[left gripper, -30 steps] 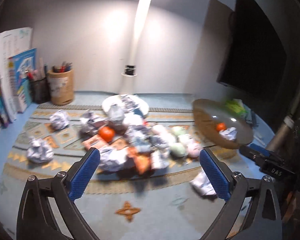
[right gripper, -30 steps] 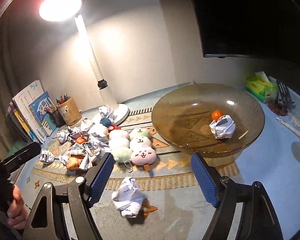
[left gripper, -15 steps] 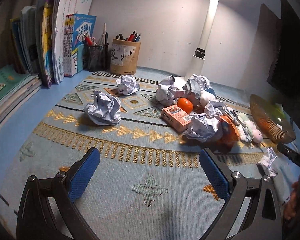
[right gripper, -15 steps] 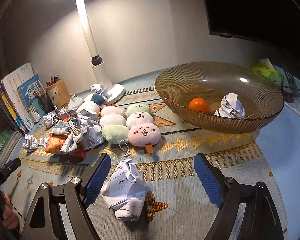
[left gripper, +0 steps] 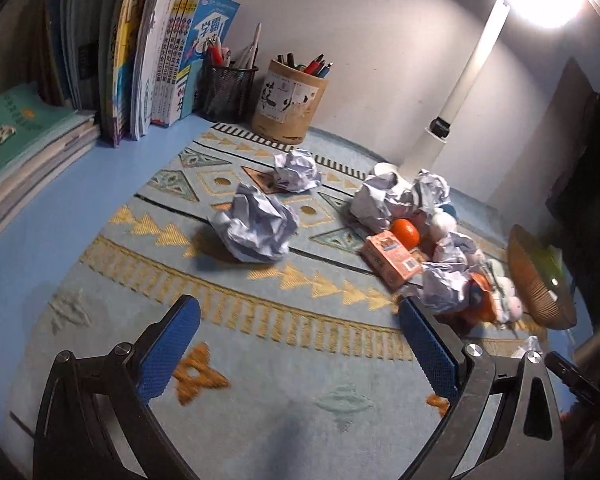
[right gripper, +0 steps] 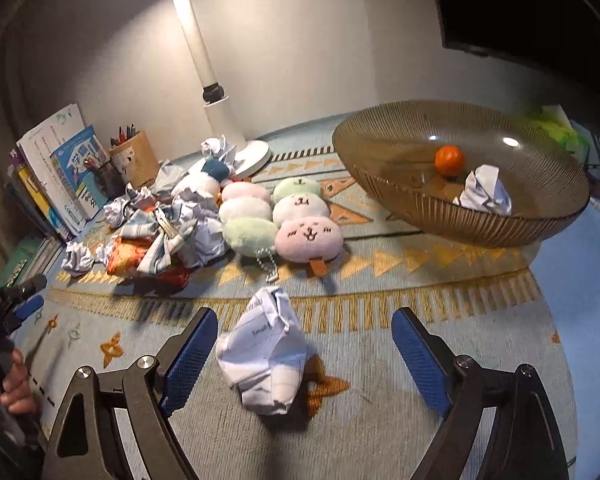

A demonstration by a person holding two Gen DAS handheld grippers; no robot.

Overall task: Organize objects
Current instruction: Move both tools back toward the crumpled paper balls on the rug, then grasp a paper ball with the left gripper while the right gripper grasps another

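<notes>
My right gripper [right gripper: 304,354] is open, low over the patterned mat, with a crumpled paper ball [right gripper: 266,354] between its blue fingers, nearer the left one. Behind it stands a brown ribbed glass bowl [right gripper: 480,224] holding a tangerine [right gripper: 449,159] and a paper ball [right gripper: 486,192]. My left gripper [left gripper: 298,346] is open and empty over the mat. A large paper ball [left gripper: 256,228] lies ahead of it, another [left gripper: 296,170] farther back. The clutter pile to the right has a tangerine [left gripper: 406,233] and an orange carton [left gripper: 390,258].
Plush dango toys [right gripper: 284,220] and a pile of paper balls and wrappers [right gripper: 168,236] lie left of the bowl. A white lamp [right gripper: 236,148] stands at the back. Books [left gripper: 140,52], a mesh pen cup [left gripper: 226,88] and a bamboo pen holder [left gripper: 290,106] line the back left.
My left gripper has swung left and down toward the left-hand paper balls. My right gripper has come lower and closer, so the near paper ball now lies between its fingers.
</notes>
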